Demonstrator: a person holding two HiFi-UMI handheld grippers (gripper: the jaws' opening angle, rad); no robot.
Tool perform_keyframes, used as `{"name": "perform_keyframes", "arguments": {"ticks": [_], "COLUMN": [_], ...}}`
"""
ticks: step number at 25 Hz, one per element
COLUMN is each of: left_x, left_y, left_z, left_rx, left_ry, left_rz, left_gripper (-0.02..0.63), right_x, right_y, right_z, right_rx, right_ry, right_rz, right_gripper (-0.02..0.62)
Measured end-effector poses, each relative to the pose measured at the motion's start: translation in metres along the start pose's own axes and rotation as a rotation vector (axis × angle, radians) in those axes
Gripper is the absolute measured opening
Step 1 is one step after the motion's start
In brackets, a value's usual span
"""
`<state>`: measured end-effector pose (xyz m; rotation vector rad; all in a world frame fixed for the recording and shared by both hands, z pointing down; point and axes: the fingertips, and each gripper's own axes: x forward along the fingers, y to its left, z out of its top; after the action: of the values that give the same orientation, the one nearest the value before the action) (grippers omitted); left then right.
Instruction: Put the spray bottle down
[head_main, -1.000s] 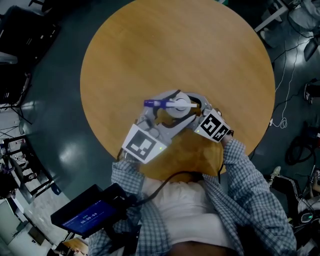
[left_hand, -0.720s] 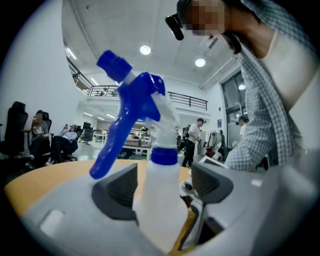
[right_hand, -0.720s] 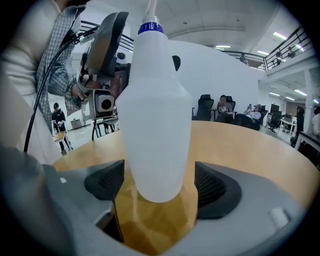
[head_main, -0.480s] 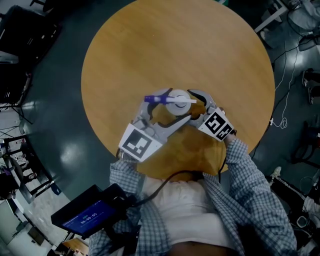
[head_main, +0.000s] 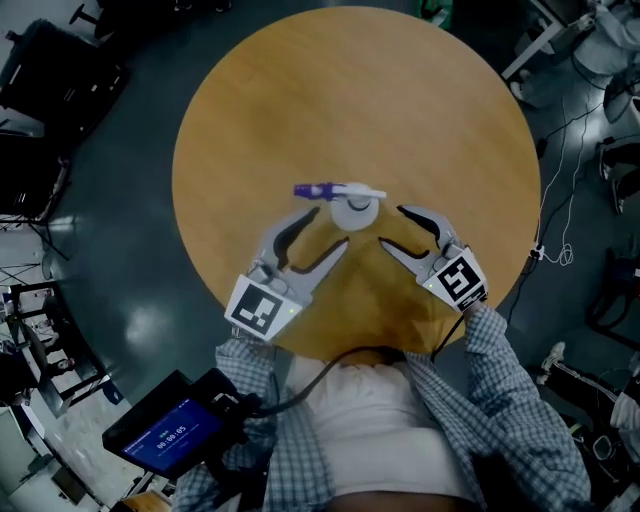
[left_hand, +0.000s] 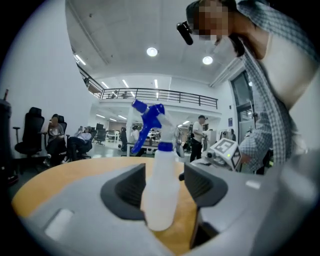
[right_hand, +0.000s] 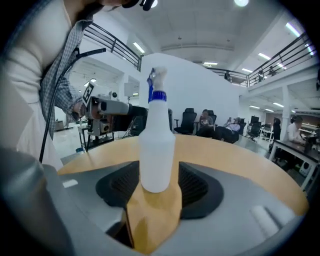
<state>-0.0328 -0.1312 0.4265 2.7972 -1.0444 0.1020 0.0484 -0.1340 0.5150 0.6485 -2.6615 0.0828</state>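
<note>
A white spray bottle (head_main: 354, 208) with a blue trigger head stands upright on the round wooden table (head_main: 400, 100), free of both grippers. My left gripper (head_main: 326, 229) sits just short of it on the near left. Its jaws are apart and closing, with nothing pressed between them. My right gripper (head_main: 392, 227) is on the near right, also apart from the bottle, its jaws closing on nothing. The left gripper view shows the bottle (left_hand: 161, 185) standing just beyond the dark pads (left_hand: 131, 187). In the right gripper view the bottle (right_hand: 157, 145) rises ahead of the pads (right_hand: 192, 185).
A device with a blue screen (head_main: 175, 430) hangs at the person's left hip. Cables (head_main: 570, 200) lie on the floor right of the table. Office chairs and seated people (left_hand: 55, 137) are far off in the room.
Both grippers let go of the bottle and drew back toward the person, left one to the left, right one to the right. The bottle stays standing on the table.
</note>
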Motion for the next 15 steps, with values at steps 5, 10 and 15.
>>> {"name": "perform_keyframes", "arguments": {"ticks": [5, 10, 15], "left_x": [-0.015, -0.023, -0.027], "left_y": [-0.007, -0.036, -0.077], "left_z": [0.008, 0.031, 0.043], "left_rx": [0.028, 0.07, 0.083], "left_ry": [-0.038, -0.092, -0.092], "left_rz": [0.04, 0.017, -0.071], "left_gripper": [0.085, 0.0, 0.0], "right_x": [-0.031, -0.057, -0.075], "right_y": [0.017, 0.032, 0.039], "right_z": [0.05, 0.092, 0.112], "right_rx": [-0.014, 0.058, 0.086], "right_ry": [-0.143, -0.277, -0.344], "right_rz": [-0.073, -0.144, -0.2], "right_gripper": [0.096, 0.013, 0.003]}}
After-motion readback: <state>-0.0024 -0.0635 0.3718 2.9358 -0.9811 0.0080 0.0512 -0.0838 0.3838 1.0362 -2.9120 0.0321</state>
